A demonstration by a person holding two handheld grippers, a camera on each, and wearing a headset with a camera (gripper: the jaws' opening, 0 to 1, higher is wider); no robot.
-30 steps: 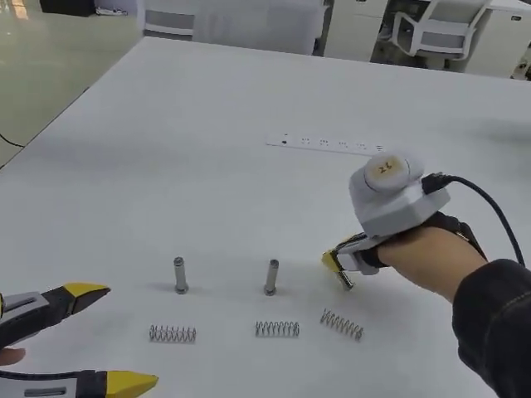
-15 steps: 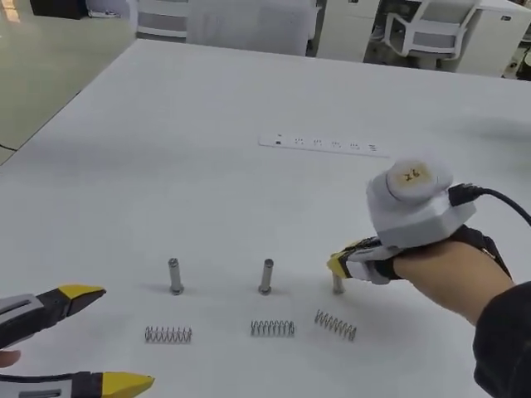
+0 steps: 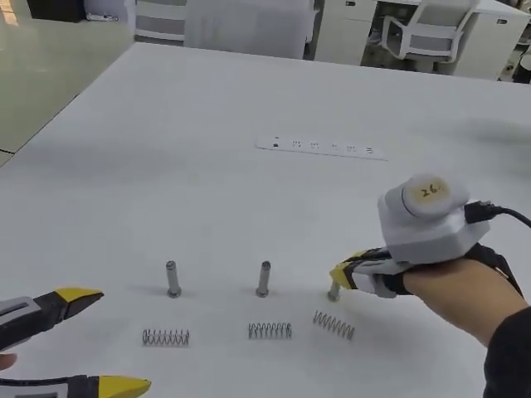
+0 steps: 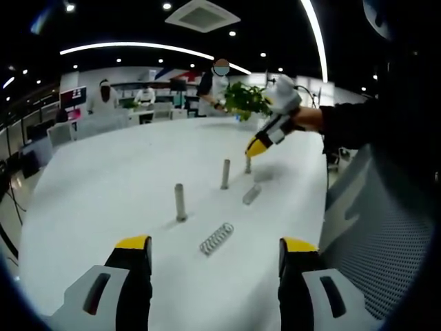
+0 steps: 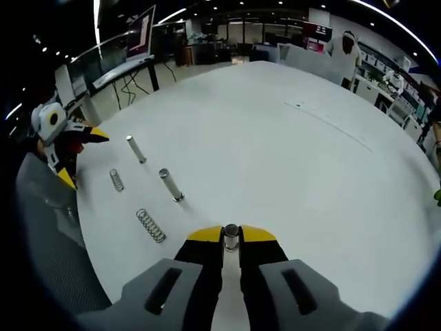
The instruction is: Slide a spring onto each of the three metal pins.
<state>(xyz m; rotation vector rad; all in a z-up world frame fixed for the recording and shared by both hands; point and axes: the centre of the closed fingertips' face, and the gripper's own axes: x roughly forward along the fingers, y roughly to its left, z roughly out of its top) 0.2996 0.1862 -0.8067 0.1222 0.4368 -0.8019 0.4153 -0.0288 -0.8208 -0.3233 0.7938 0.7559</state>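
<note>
The head view looks down on the middle upright grey metal pin [image 3: 263, 279] from above its near side, fairly close. The left gripper view, low over the white table [image 4: 103, 186], faces that pin from its left. The right gripper view faces it from its right, hard against the right-end grey metal pin [image 5: 231, 236]. All three share that middle pin

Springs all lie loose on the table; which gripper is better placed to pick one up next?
Left, probably. The left gripper is open and free, with the left spring just ahead of it. The right gripper is shut on the right pin, so it is occupied.
</note>
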